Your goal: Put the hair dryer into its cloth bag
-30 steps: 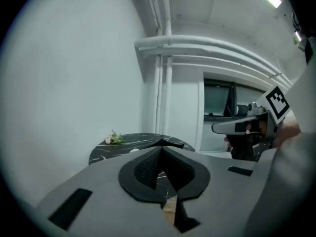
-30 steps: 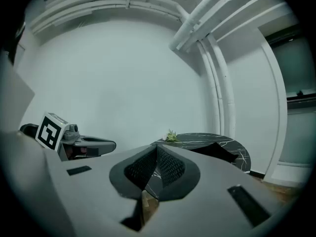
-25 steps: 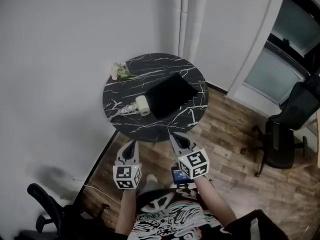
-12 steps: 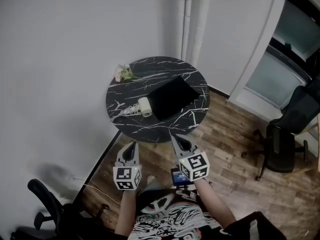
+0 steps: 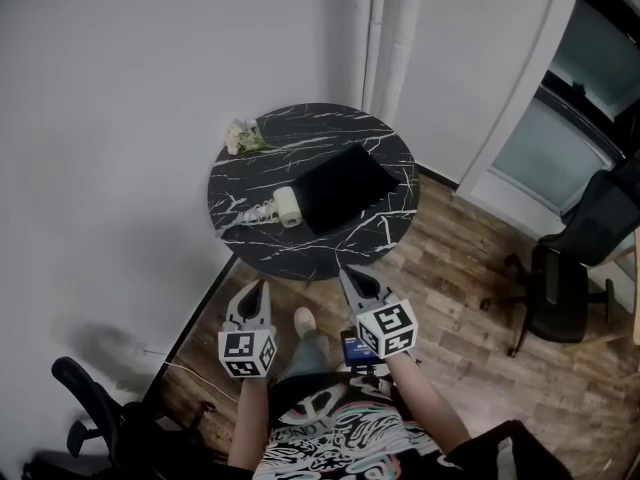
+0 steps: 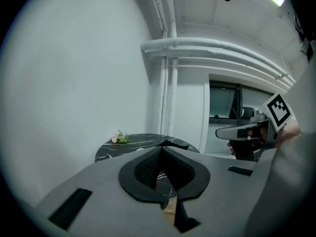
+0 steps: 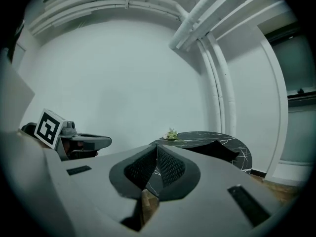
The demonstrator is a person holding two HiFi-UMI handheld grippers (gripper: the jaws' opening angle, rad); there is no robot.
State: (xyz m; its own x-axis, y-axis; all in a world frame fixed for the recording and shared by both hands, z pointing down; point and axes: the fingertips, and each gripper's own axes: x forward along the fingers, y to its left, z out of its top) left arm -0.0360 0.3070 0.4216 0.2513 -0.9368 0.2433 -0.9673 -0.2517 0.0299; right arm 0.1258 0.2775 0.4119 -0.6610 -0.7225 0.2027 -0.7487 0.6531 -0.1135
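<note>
Since a moment ago a shoe (image 5: 303,319) and a trouser leg have come into the head view, between the two grippers; the table and everything on it lie as they did.

At the lower left stands a black office chair (image 5: 92,408), close to the white wall (image 5: 120,118). The left gripper (image 5: 259,286) is held over the wooden floor (image 5: 450,298), short of the table, its jaws pressed together with nothing between them. Its own view shows the two pads meeting, with the table edge beyond them.

The round black marble table (image 5: 385,236) stands against the wall. A small bunch of flowers (image 5: 240,138) lies at its far left rim. The white hair dryer (image 5: 287,207) lies on the left half of the top, its coiled cord (image 5: 254,214) stretching out to the left. Just beside it on the right, the black cloth bag (image 5: 342,188) lies flat, and the dryer is outside it.

The right gripper (image 5: 346,272) also points at the table from short of its near edge, jaws closed and empty, well apart from the dryer and the bag.

White pipes (image 5: 387,28) run up the wall behind the table. Further right are a window (image 5: 570,118) and a second black office chair (image 5: 562,283).
</note>
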